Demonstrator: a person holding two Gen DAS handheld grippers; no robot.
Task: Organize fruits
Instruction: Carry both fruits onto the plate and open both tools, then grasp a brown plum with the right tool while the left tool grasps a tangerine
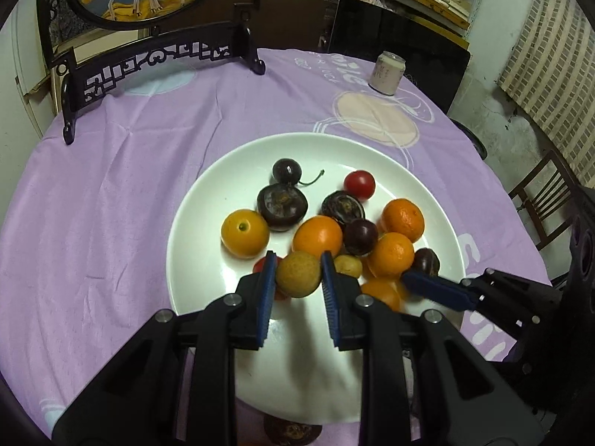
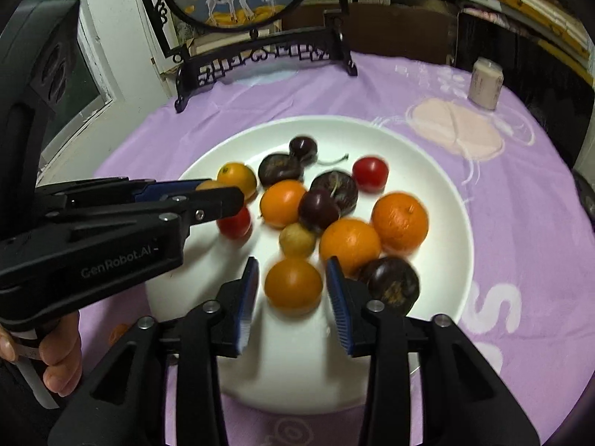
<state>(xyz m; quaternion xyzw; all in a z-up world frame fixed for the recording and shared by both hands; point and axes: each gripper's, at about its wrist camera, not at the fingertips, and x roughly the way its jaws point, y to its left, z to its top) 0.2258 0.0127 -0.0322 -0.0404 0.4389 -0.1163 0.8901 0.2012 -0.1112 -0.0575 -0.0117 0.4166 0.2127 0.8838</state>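
Lilac cloth covers a round table [image 1: 122, 193] carrying a white plate [image 1: 208, 200] of mixed fruit, with a carved black screen stand [image 1: 156, 61] at the far left edge and a pale can [image 1: 386, 73] near the far right edge. Over the plate's near rim, the left gripper [image 1: 298, 273] has its blue pads pressed against both sides of a tan longan [image 1: 298, 274], gripping it. The right gripper [image 2: 292, 284] reaches in from the plate's right side, its jaws spread wide around a small orange [image 2: 293, 286] without touching it. Toward the plate's middle lie more oranges, dark plums, a second, smaller longan [image 2: 297, 240] and two red tomatoes, one [image 2: 370, 173] nearest the plate's far right rim. A stemmed cherry [image 1: 286, 171] sits farthest back.
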